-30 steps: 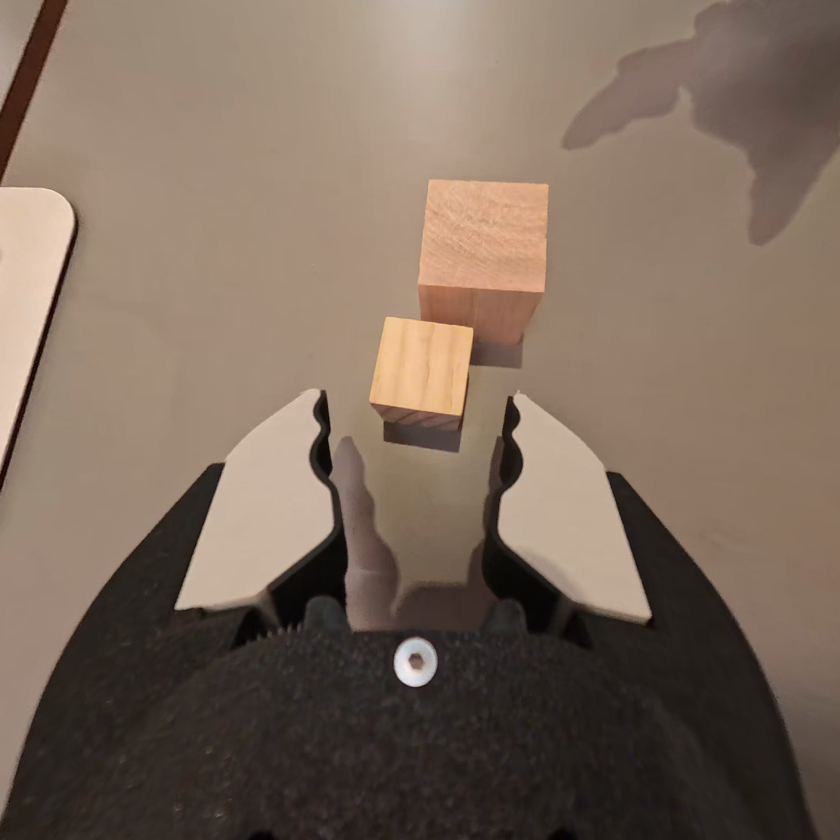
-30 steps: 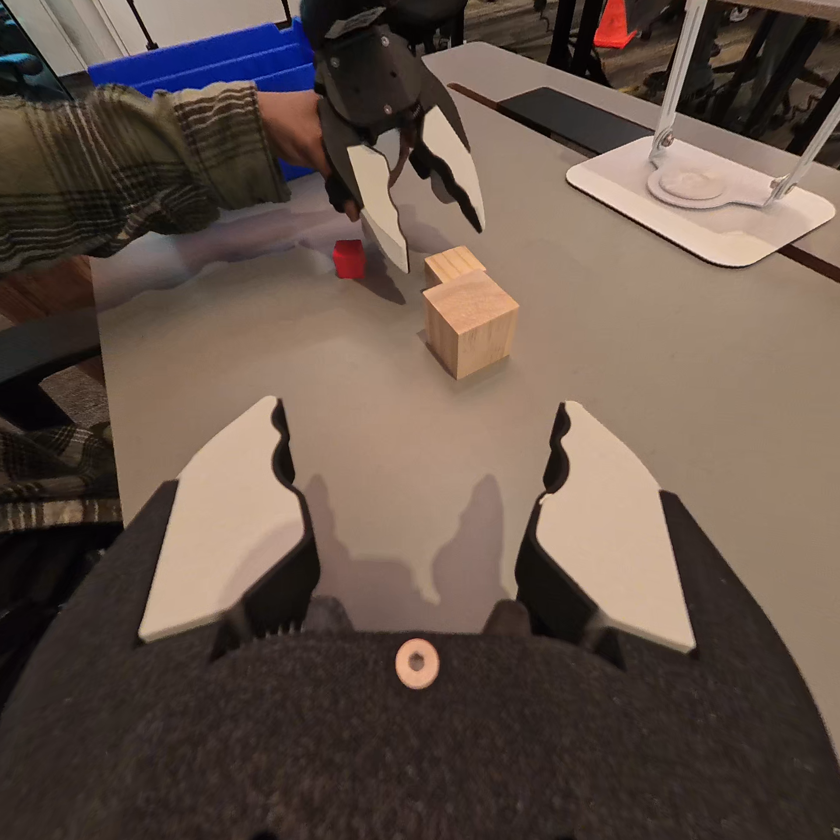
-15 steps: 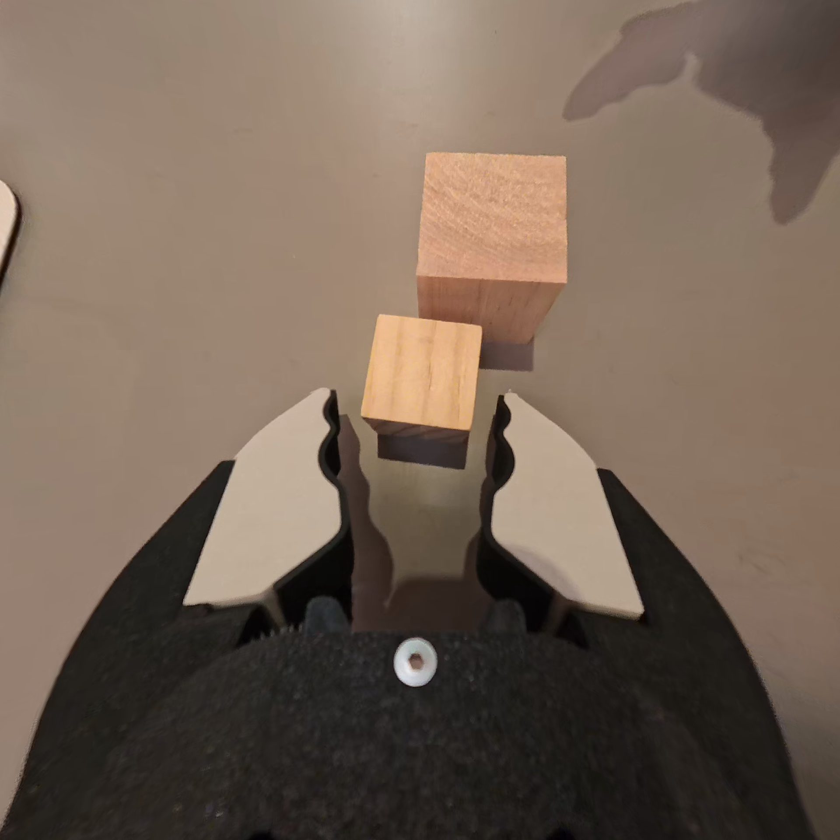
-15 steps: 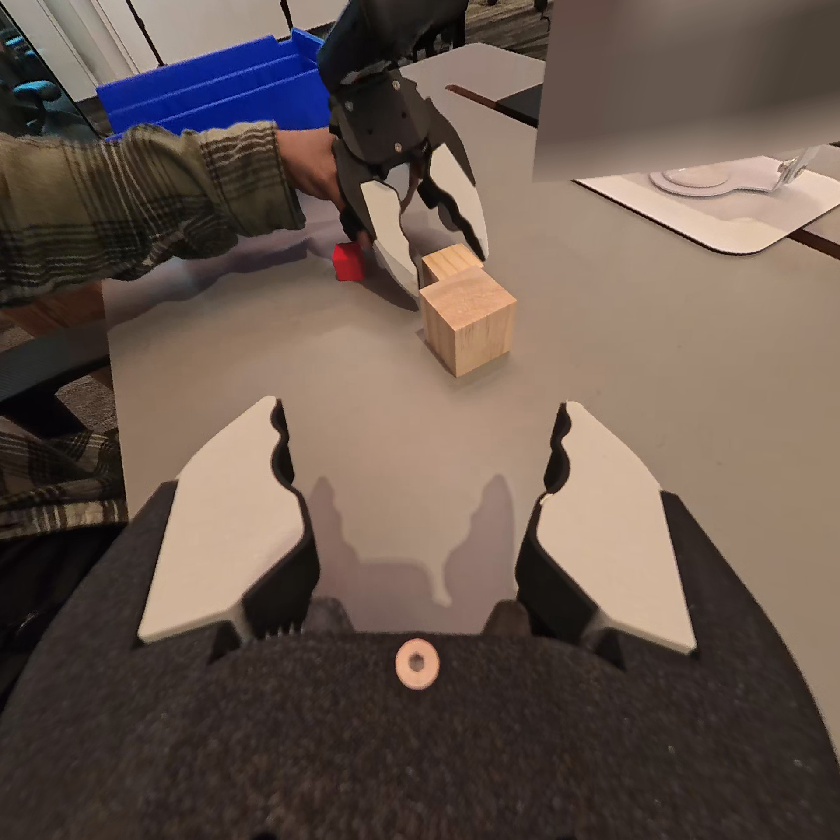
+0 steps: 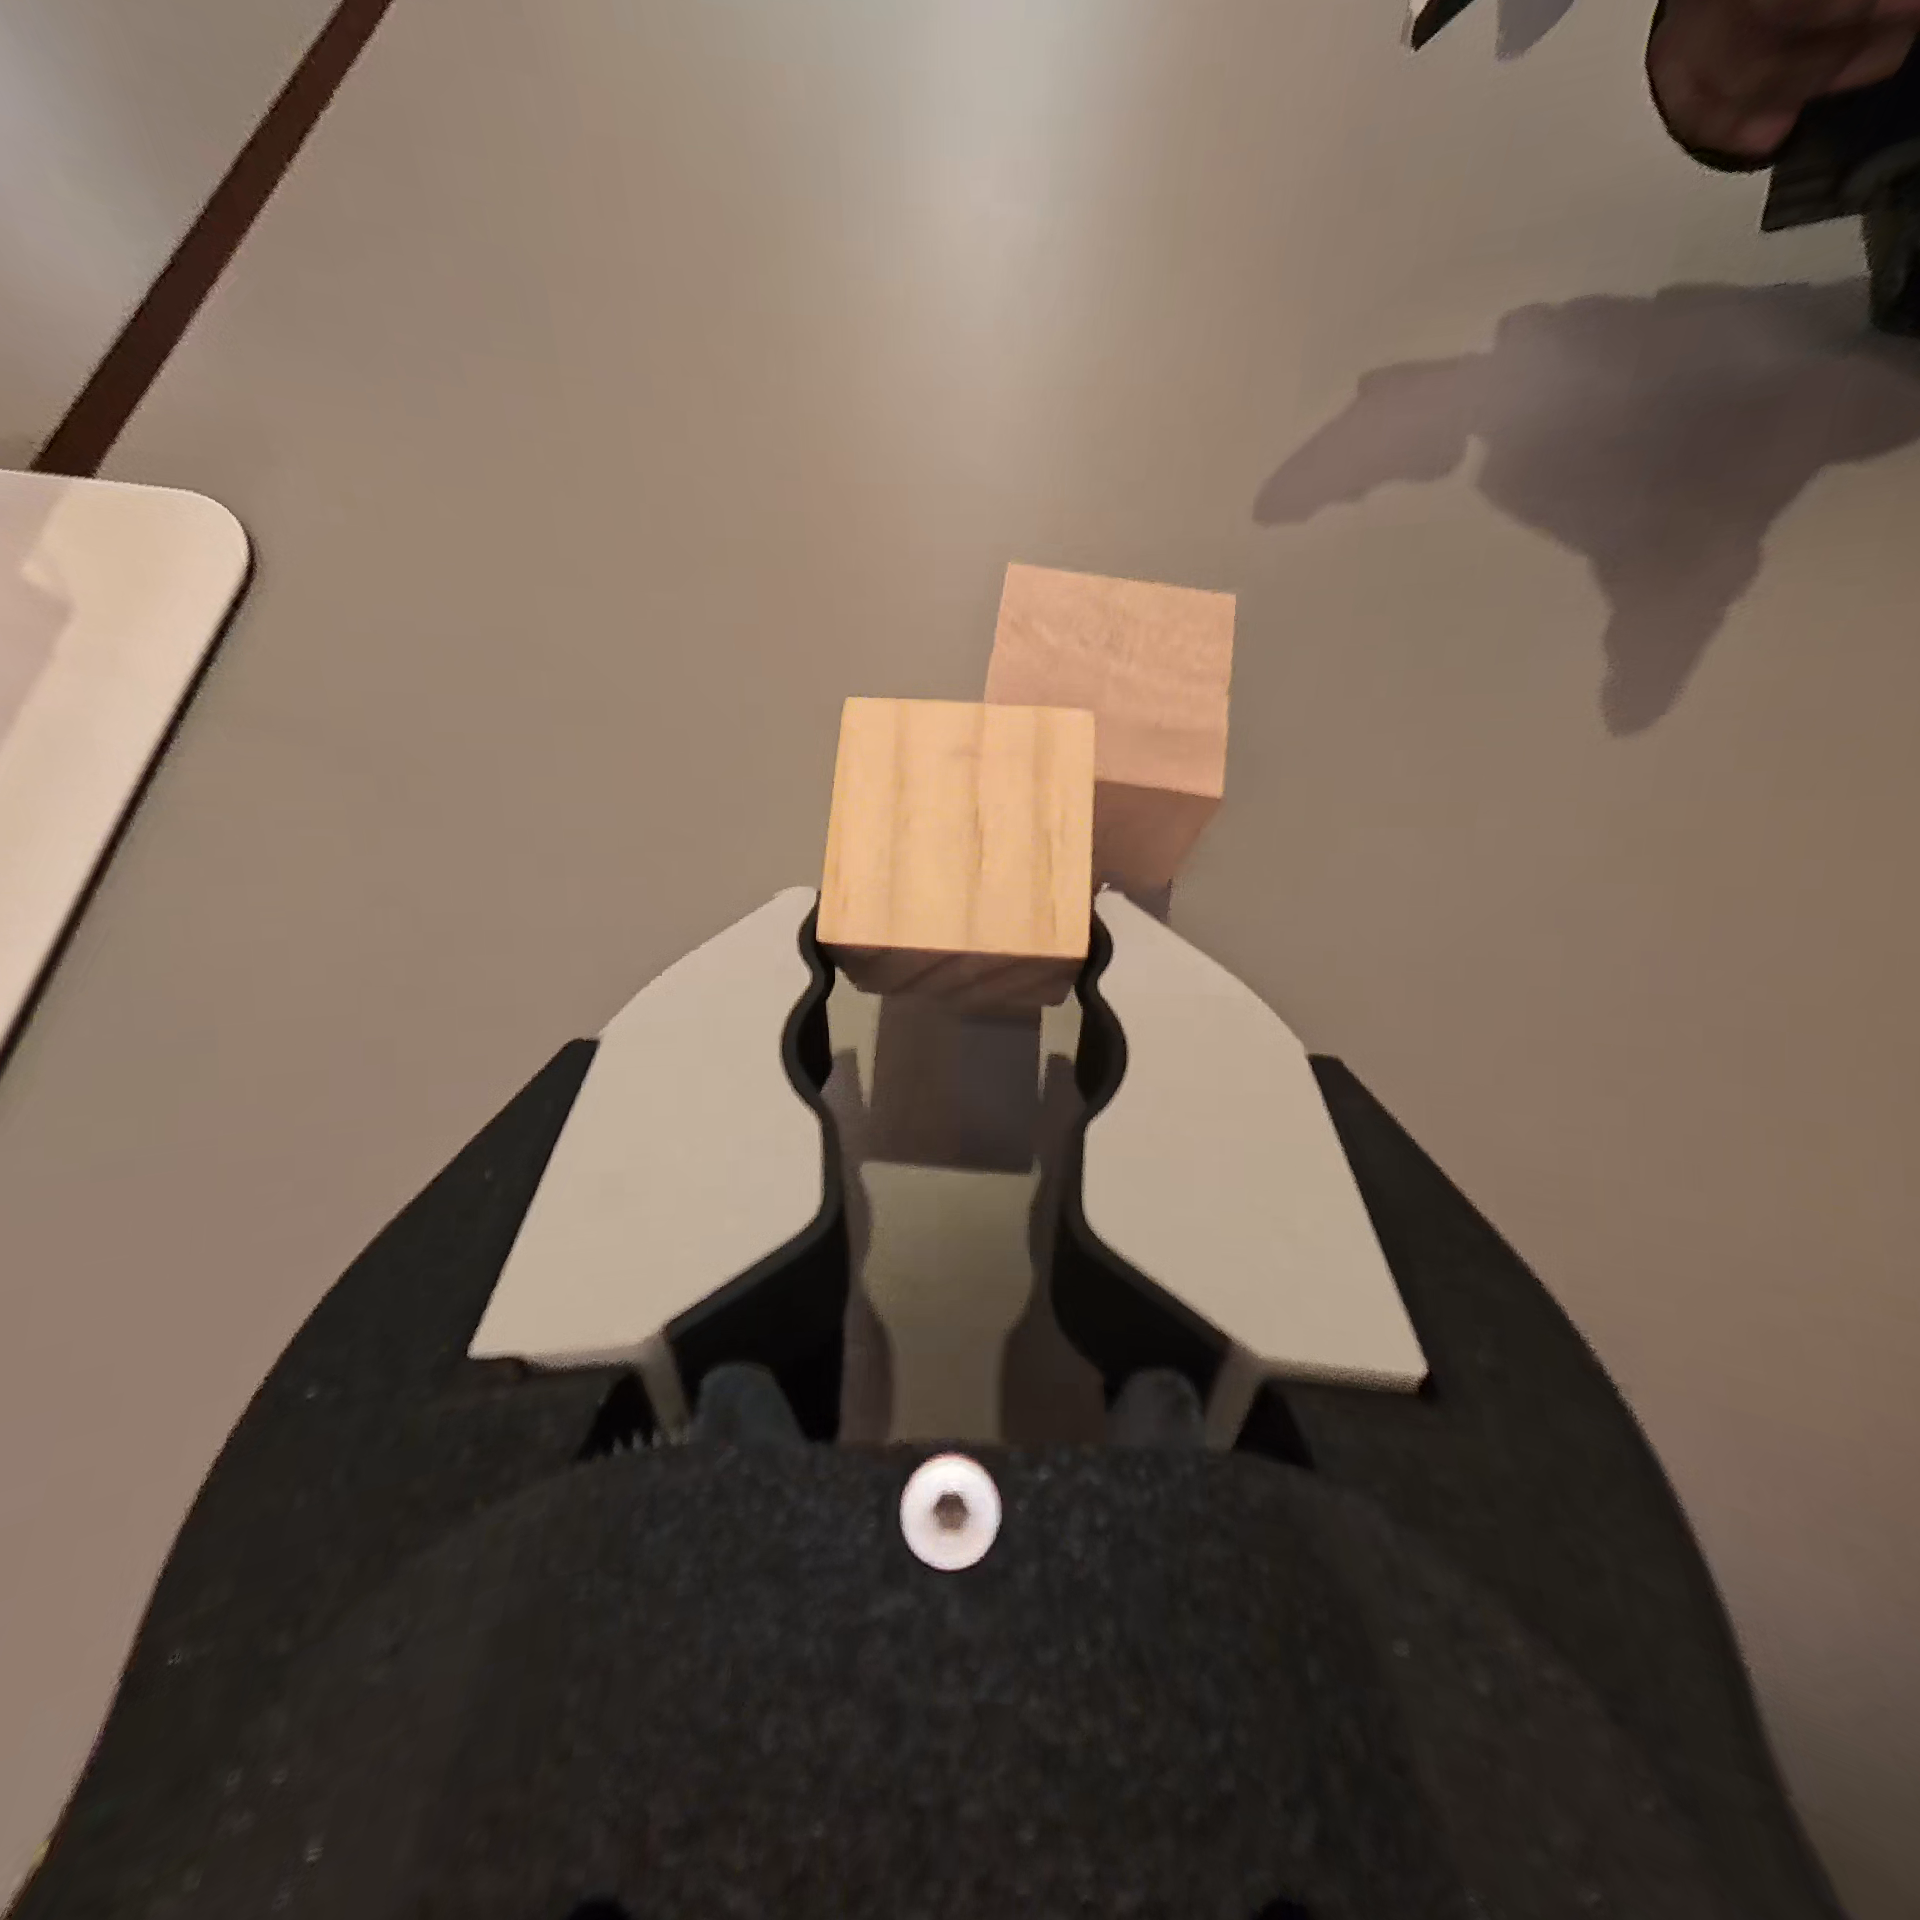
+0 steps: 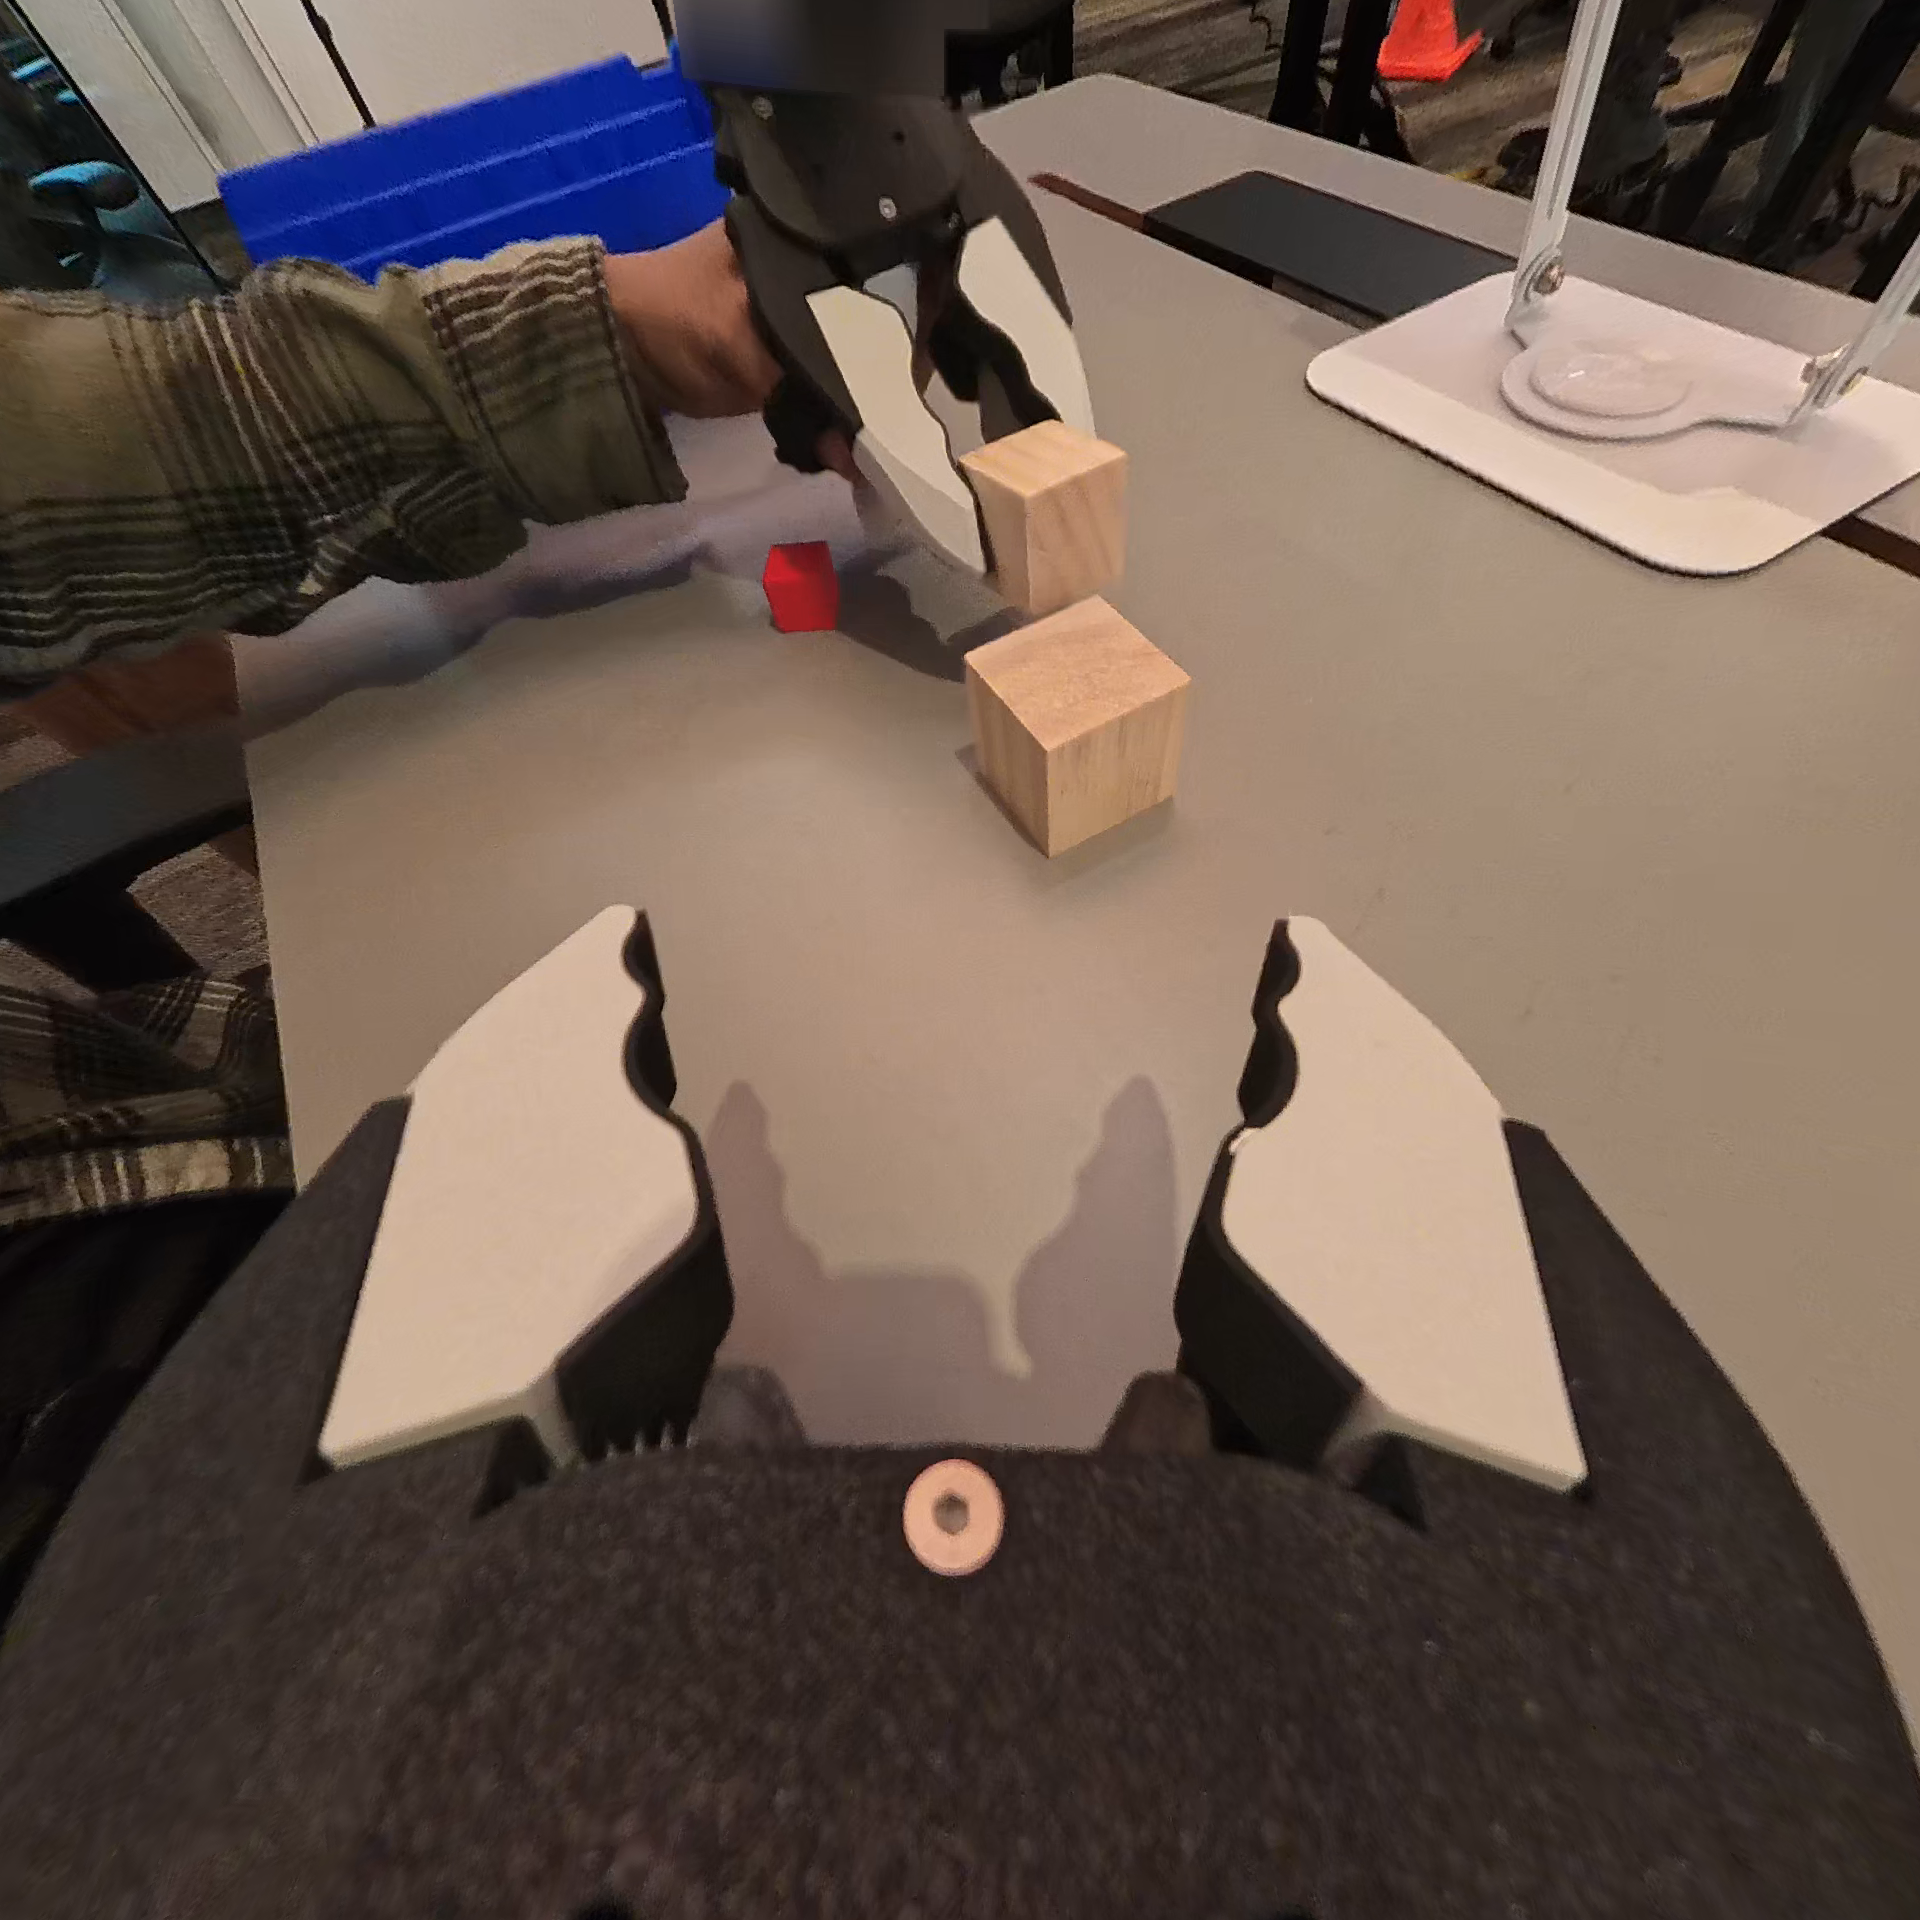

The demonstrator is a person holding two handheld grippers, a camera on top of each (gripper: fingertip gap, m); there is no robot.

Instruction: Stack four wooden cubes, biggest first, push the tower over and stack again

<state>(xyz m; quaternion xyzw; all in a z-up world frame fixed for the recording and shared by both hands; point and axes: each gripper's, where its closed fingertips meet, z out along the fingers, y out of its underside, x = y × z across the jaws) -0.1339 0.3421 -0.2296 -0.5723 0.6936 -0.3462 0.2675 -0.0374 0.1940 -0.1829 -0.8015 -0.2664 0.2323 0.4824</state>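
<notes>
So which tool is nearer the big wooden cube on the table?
Left. The left tool hangs just above and behind the big cube, gripping the smaller wooden cube. The right tool is open, well short of it on the near side.

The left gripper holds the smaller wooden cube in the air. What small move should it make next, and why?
Probably carry the smaller cube across until it is centred over the bigger cube, then lower it. The left gripper has its jaws shut on the cube, lifted clear of the table, but it hangs beside and behind the bigger cube's top, not yet over it.
</notes>
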